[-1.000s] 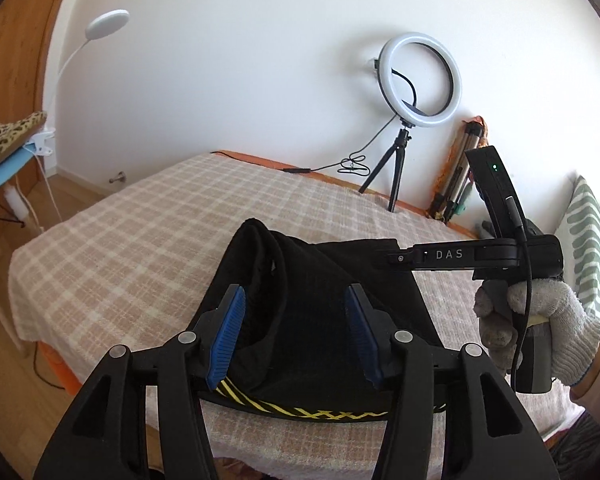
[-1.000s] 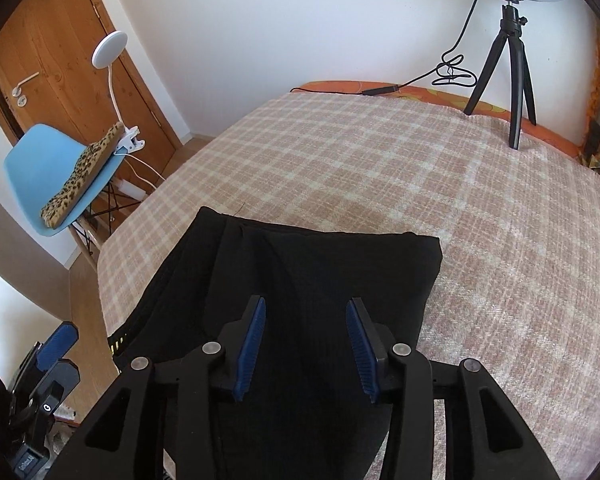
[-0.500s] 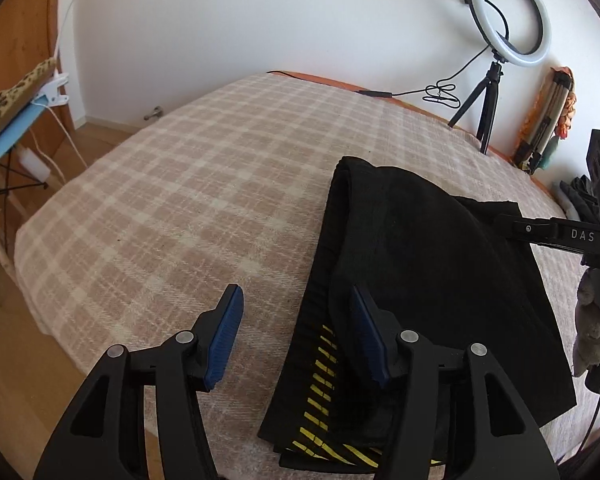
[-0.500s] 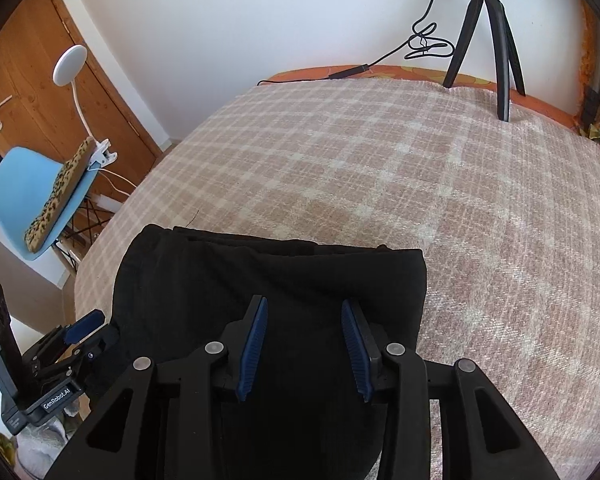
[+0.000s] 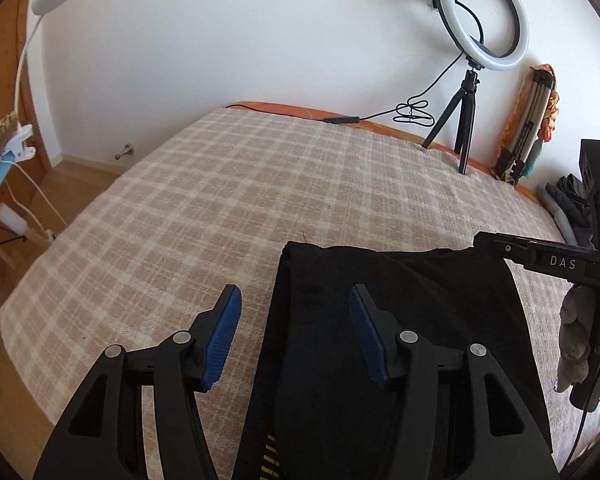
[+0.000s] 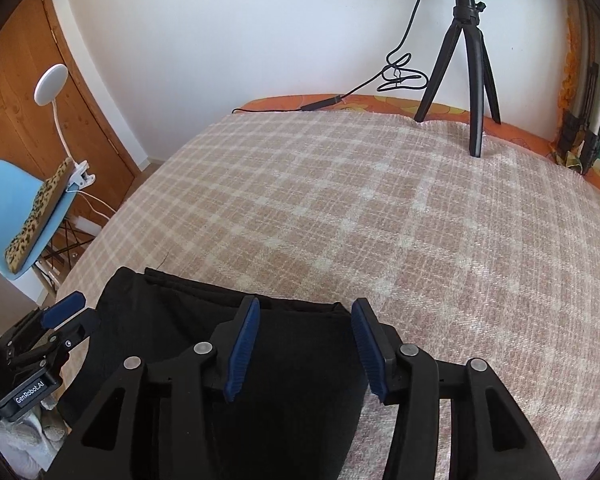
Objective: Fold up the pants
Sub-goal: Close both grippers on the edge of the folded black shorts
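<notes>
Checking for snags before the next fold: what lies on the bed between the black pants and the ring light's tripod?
Nothing: in both wrist views, only bare checked blanket runs from the pants to the tripod.

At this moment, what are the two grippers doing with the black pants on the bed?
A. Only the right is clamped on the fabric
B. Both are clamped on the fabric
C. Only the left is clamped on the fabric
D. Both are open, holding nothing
D: the left gripper and right gripper both have their blue pads spread apart with nothing pinched between them, while the black pants lie folded on the plaid blanket.
</notes>
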A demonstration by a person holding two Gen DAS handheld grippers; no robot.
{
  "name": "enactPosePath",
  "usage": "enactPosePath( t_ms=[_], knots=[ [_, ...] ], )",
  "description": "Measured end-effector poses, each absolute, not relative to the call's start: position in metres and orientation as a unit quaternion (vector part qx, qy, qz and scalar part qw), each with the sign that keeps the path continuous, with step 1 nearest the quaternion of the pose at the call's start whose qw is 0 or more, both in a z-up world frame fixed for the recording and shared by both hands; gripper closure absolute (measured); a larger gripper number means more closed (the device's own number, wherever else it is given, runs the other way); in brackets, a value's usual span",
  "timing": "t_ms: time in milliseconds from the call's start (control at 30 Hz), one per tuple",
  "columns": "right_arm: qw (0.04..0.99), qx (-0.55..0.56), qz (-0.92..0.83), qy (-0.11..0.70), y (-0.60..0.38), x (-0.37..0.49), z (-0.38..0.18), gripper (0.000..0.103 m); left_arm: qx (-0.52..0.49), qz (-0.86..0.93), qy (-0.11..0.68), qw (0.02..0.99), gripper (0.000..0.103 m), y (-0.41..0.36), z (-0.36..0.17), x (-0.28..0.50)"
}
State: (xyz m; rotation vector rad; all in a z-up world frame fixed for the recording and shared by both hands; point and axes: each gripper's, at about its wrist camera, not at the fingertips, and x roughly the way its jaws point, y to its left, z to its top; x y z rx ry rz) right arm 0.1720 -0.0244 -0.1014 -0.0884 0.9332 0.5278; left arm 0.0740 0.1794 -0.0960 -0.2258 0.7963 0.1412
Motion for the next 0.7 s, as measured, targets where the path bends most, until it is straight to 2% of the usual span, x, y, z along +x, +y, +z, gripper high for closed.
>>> enactPosePath(
  t_ms=[133, 200, 267, 300, 333, 400, 500, 567, 633, 700],
  knots=[
    [0.852, -0.005, 0.245, 0.462, -0.040, 0.182, -0.110, 0.036, -0.132, 0.078, 0.399, 0.904, 0.048, 0.192, -0.109, 0.081],
    [0.830, 0.032, 0.279, 0.482, -0.043, 0.188, -0.120, 0.036, -0.138, 0.079, 0.400, 0.903, 0.048, 0.194, -0.113, 0.080],
    [0.813, 0.063, 0.312, 0.488, -0.044, 0.189, -0.126, 0.059, -0.139, 0.081, 0.398, 0.903, 0.048, 0.195, -0.114, 0.079],
    [0.808, 0.070, 0.323, 0.488, -0.043, 0.188, -0.127, 0.077, -0.141, 0.081, 0.399, 0.903, 0.048, 0.195, -0.115, 0.078],
    [0.810, 0.068, 0.326, 0.482, -0.042, 0.185, -0.125, 0.083, -0.141, 0.082, 0.399, 0.902, 0.048, 0.196, -0.115, 0.077],
    [0.823, 0.059, 0.317, 0.467, -0.044, 0.183, -0.120, 0.090, -0.137, 0.091, 0.396, 0.903, 0.045, 0.197, -0.116, 0.075],
    [0.816, 0.083, 0.307, 0.482, -0.052, 0.192, -0.128, 0.091, -0.138, 0.098, 0.399, 0.901, 0.045, 0.201, -0.120, 0.074],
    [0.817, 0.073, 0.318, 0.476, -0.052, 0.190, -0.126, 0.088, -0.146, 0.096, 0.399, 0.900, 0.045, 0.203, -0.120, 0.074],
    [0.820, 0.073, 0.310, 0.476, -0.057, 0.188, -0.123, 0.067, -0.136, 0.097, 0.399, 0.902, 0.045, 0.202, -0.116, 0.074],
    [0.820, 0.088, 0.309, 0.474, -0.069, 0.187, -0.117, 0.067, -0.128, 0.102, 0.395, 0.904, 0.045, 0.204, -0.109, 0.072]
  ],
)
